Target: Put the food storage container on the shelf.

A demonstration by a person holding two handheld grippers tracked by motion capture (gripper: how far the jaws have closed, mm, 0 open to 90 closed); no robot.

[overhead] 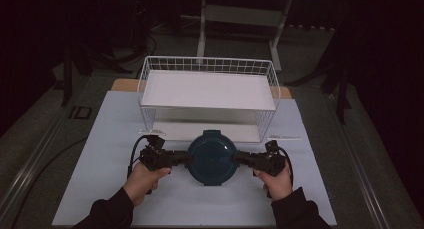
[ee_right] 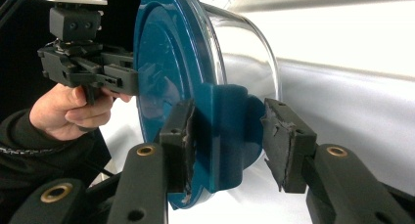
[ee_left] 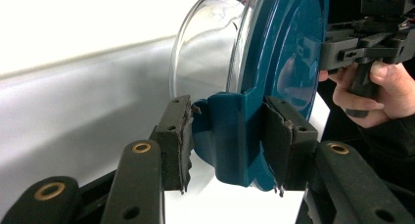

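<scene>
I have the left claw (overhead: 182, 158) and right claw (overhead: 242, 159) each pinching a latch tab at nine and three o'clock of the teal-lidded glass container (overhead: 212, 157), just before the wire basket (overhead: 150, 71) at twelve o'clock on the bench (overhead: 100, 164).

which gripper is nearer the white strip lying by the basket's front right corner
Right. The right gripper clamps the container's right clip, just below the strip; the left gripper grips the opposite clip, across the container.

Two black two-jaw grippers, left gripper (overhead: 181, 159) and right gripper (overhead: 242, 159): brass-ringed pivot holes (ee_left: 141, 147), worn dark foam pads (ee_right: 283, 136), black trailing cables (overhead: 134, 150). Black sleeves (overhead: 107, 213) are worn.
</scene>
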